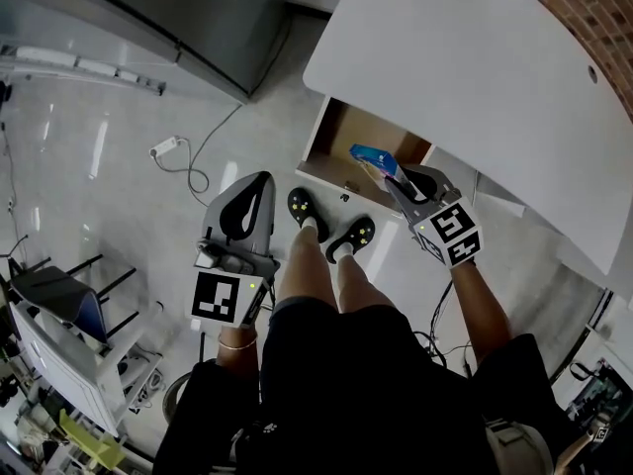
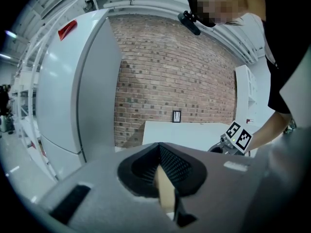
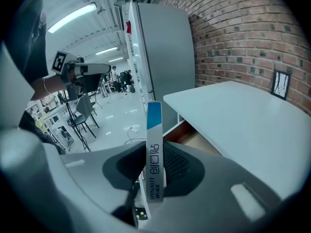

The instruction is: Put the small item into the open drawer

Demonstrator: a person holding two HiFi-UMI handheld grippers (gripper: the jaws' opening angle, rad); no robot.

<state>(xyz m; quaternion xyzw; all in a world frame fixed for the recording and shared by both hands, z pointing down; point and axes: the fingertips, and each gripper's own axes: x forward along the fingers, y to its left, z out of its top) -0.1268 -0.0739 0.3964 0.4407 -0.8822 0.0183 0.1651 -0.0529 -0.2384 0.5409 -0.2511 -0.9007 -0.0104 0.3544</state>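
Observation:
The small item is a slim blue-and-white box, clamped upright between the pads of my right gripper. In the right gripper view the box stands on edge in that gripper. The box hangs over the front of the open drawer, a shallow brown tray pulled out from under the white table. The drawer lies just beyond the box. My left gripper is off to the left over the floor, its jaws together and nothing sticking out of them.
The person's two feet in black shoes stand between the grippers, right at the drawer's front. A tall grey cabinet stands far left. A power strip with its cable lies on the floor. A chair is at lower left.

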